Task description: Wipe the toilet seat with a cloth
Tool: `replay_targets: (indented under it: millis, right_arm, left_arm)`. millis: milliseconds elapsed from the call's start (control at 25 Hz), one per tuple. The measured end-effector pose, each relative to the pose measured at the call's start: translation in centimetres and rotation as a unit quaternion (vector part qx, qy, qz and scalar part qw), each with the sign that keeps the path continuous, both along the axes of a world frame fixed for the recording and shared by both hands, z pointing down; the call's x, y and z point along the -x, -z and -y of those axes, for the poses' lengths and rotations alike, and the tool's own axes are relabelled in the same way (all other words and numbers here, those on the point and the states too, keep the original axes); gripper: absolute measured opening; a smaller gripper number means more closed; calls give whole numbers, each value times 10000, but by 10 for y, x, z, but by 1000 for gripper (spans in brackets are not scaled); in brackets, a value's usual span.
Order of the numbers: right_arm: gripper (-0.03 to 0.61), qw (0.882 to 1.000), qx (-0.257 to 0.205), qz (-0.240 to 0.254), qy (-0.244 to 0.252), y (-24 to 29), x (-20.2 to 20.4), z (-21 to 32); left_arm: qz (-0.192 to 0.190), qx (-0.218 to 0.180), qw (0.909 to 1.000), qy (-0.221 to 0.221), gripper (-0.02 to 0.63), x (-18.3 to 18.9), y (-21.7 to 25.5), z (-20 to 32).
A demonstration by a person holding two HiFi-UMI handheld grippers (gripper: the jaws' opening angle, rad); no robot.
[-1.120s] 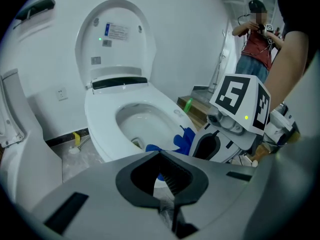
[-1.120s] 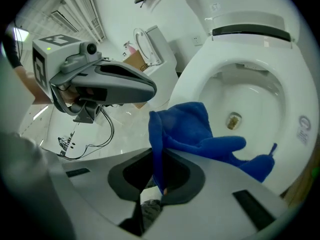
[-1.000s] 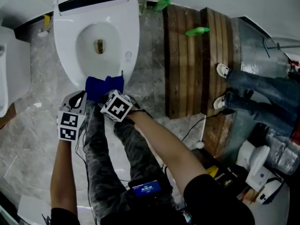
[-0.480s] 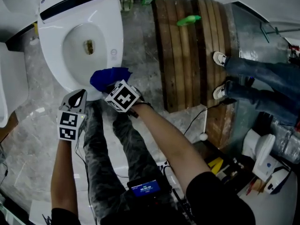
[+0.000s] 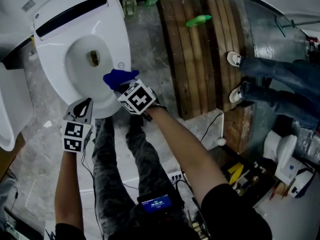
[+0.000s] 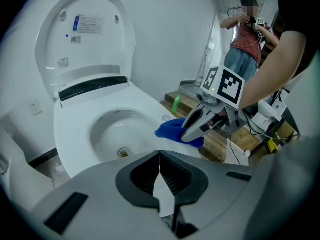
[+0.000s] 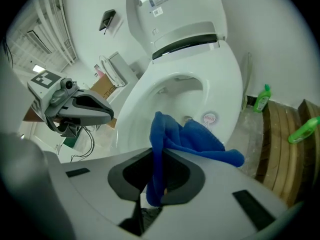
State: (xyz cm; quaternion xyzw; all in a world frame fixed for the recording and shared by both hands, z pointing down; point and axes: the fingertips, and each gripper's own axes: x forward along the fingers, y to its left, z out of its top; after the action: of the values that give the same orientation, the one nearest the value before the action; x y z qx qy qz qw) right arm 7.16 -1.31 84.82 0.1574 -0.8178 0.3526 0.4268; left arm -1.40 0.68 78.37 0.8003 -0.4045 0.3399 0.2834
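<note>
While my right fingers clamp cloth on seat, right rim, my left fingers hover closed, empty, near front. Best, I judge: press cloth flat, trace rim, keep folds out of bowl.

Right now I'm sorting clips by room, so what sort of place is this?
Most likely a bathroom or toilet room: a white toilet with its lid raised, a marbled tile floor, and a green bottle on the wooden platform.
</note>
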Motion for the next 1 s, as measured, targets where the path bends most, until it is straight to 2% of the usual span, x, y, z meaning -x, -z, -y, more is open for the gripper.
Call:
replay_targets:
  millis: [560, 1000]
  right_arm:
    - [44, 9959, -289, -189, -835, 0, 13, 108]
    - [44, 9905, -733, -435, -1075, 10, 31, 206]
  left_arm:
    - [-107, 24, 9996, -263, 12, 43, -11, 65]
    - [-226, -117, 9995, -175, 12, 82, -6, 114]
